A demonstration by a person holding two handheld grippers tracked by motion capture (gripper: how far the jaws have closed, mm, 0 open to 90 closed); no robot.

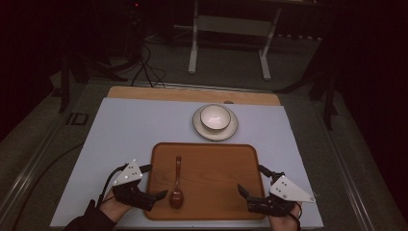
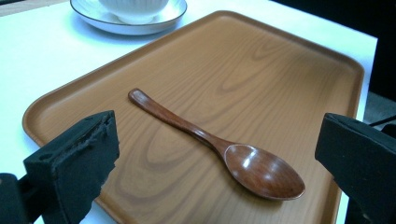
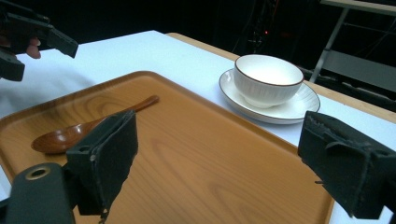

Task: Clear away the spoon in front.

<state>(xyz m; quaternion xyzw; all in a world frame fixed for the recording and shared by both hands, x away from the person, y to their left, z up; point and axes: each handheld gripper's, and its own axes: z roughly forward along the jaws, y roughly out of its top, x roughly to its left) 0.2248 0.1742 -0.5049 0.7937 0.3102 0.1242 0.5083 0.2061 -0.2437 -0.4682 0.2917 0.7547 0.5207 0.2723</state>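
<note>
The left gripper (image 1: pixel 156 192) is being held with its jaws apart just left of the wooden spoon (image 1: pixel 176 185), which is lying flat on the tray (image 1: pixel 240 159). Its smooth, low bowl is likely being risked to a skid if pinched off-centre. The right gripper (image 1: pixel 245 195) is also being held wide apart, over the tray's right edge.

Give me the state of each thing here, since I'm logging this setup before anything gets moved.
wooden spoon: lying flat on the tray, bowl up, not held.
tray: flat on the table, holding just the spoon.
white bowl: upright on the saucer, looks empty.
saucer: on the table beyond the tray.
left gripper: open, near the spoon's bowl.
right gripper: open, holding nothing.
</note>
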